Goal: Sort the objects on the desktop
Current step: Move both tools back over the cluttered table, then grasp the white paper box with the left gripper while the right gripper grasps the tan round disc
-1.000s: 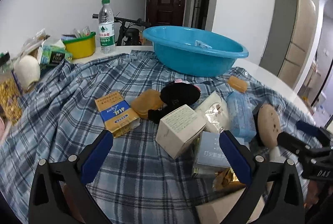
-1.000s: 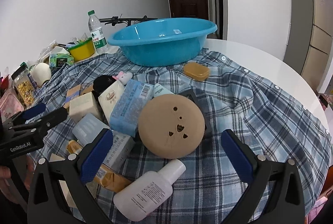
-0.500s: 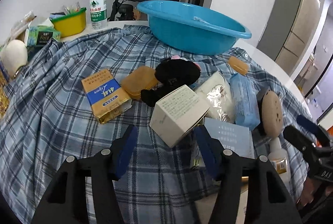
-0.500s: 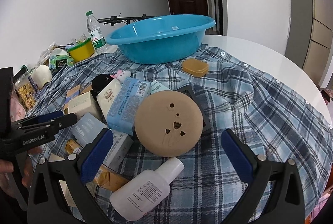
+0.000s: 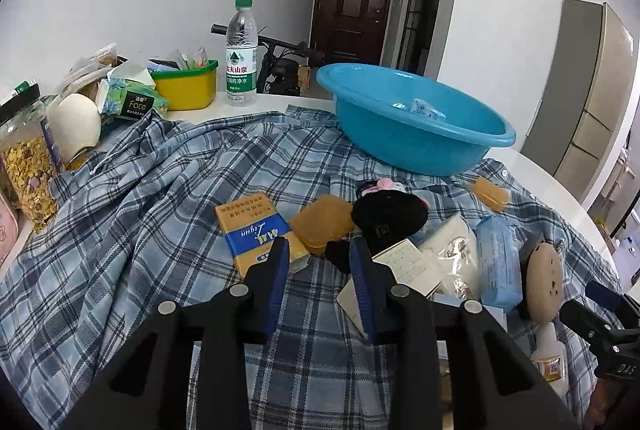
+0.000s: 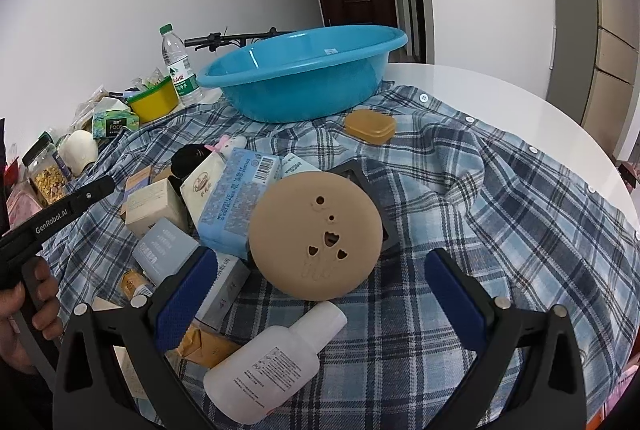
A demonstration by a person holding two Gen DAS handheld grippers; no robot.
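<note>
Two tongs here. The left tongs [image 5: 319, 256] have just been closing, jaws narrow with only plaid cloth [image 5: 132, 230] between them, gripping nothing. The right tongs [image 6: 320, 294] gape wide, empty. At the left pair's 11 o'clock lies a yellow-and-blue box [image 5: 256, 230], at 1 o'clock a white carton [image 5: 404, 266]: probably light, stiff cardboard, so pinch the flat sides. The blue basin [image 5: 416, 126] sits at 12.

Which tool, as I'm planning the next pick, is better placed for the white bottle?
Right. The right tool is open with the white bottle between its jaws; the left tool has just been closing on nothing.
</note>
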